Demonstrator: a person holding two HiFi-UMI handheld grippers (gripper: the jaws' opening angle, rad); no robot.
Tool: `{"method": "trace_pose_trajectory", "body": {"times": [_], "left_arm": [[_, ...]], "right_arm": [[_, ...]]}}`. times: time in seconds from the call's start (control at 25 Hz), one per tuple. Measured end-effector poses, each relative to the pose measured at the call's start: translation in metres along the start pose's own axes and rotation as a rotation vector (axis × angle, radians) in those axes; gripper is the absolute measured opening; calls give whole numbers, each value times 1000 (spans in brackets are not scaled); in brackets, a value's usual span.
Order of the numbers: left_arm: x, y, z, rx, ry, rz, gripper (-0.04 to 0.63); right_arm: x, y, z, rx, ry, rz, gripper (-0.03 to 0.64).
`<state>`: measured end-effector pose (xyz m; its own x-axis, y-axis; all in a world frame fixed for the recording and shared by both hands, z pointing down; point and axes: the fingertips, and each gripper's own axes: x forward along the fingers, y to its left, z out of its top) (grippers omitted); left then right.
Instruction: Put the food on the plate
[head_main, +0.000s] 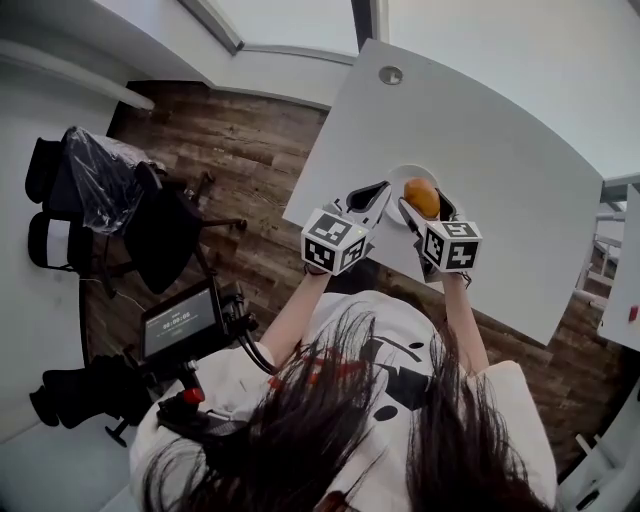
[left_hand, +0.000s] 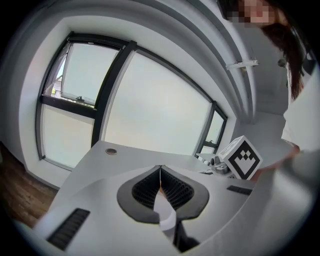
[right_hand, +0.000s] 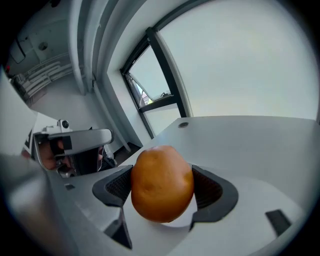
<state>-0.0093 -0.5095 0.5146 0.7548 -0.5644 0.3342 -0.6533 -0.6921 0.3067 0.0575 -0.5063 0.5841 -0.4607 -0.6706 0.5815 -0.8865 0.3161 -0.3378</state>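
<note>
We judged the placing step to be in hand. Our right gripper (head_main: 424, 210) had its jaws clamped on the food (right_hand: 162, 183), a rounded orange-brown piece gripped on both flanks by the ribbed pads. Most of its bulk stood proud of the jaws. In the head view it hung over the white plate (head_main: 405, 171), which sat near the front edge of the white worktop (head_main: 500, 140), close to us. We could not tell from any view whether the underside of the food was touching the plate or was just clear of it.

Our left gripper (left_hand: 160, 171) had its jaws brought together at the tips, with a thin white edge pinched between the pads. The head view showed that gripper reaching to the plate's left side. From that we took the white edge for the plate's rim, with the left gripper steadying the plate while the right one delivered.

In our judgement very little of the task remained. The next move called for bringing the food down until the plate bore its weight. Then the right jaws would part, slowly and only as far as needed. The piece was round and smooth-looking, so we expected it might roll once freed. It seemed wiser to set it near the plate's middle than by the rim, and to draw the right gripper straight back without brushing it. Holding the left grip until the food settled seemed the safer course.
</note>
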Motion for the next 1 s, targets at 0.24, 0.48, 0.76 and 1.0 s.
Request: {"method": "trace_pose_trajectory", "body": {"times": [0.24, 0.48, 0.76, 1.0], "left_arm": [[6, -5, -1, -7, 3, -18, 6], [6, -3, 1, -24, -3, -16, 6], [5, 2, 0, -29, -3, -5, 6], [5, 5, 1, -26, 1, 6, 6]], "right_arm": [[16, -11, -21, -139, 82, -24, 374], [25, -18, -37, -215, 149, -26, 374], [25, -23, -53, -192, 174, -11, 374], [30, -25, -61, -189, 217, 3, 374]]}}
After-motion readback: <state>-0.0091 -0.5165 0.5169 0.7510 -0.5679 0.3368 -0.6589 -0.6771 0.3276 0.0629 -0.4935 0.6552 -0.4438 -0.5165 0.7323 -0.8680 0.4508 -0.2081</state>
